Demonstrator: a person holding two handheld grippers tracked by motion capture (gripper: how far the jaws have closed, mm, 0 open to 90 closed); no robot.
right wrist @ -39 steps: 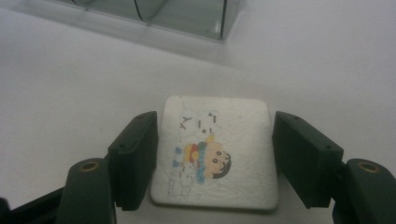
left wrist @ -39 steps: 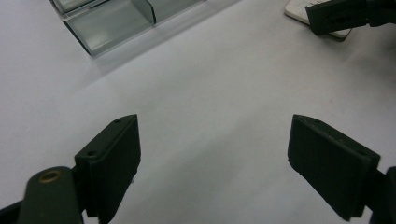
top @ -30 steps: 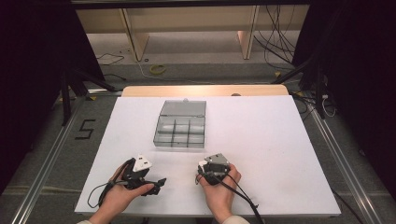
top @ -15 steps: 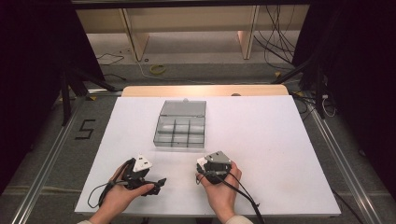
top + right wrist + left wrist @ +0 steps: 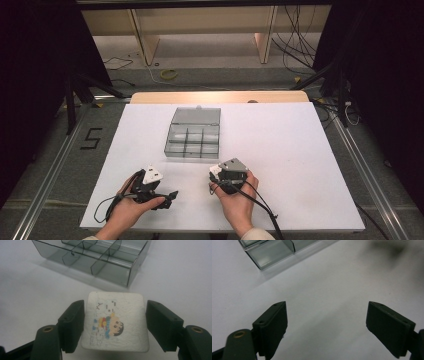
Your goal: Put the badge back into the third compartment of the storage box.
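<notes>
1. Left gripper (image 5: pixel 167 195): I see it low on the white table (image 5: pixel 300 150), near the front edge, held in the left hand (image 5: pixel 127 210). Jaws point to the right across the tabletop.
2. Left gripper view: jaws stand wide apart, nothing between them, just bare tabletop. So it's open and empty. A corner of the clear box (image 5: pixel 269 251) sits at the top left, well apart from the pads.
3. Cable loops off the left gripper toward the front-left edge of the table.
4. Clear plastic box (image 5: pixel 194 134): mid-table, beyond both grippers, lid up at the back. Divided into compartments; can't tell what's in them, looks like a pale long item in the back row.
5. Right gripper (image 5: pixel 218 182): right of the left one, held in the right hand (image 5: pixel 239 200), grey plate on top, pointing toward the box.
6. Right gripper view: small white square card w/ a cartoon figure (image 5: pixel 115 322) sits between the jaws. Left pad touches its edge; right pad is at the other edge w/ maybe a sliver of gap. I read it as gripped across its width, but not 100% sure.
7. Card is just in front of the box's (image 5: pixel 100 257) near wall, not touching it.
</notes>
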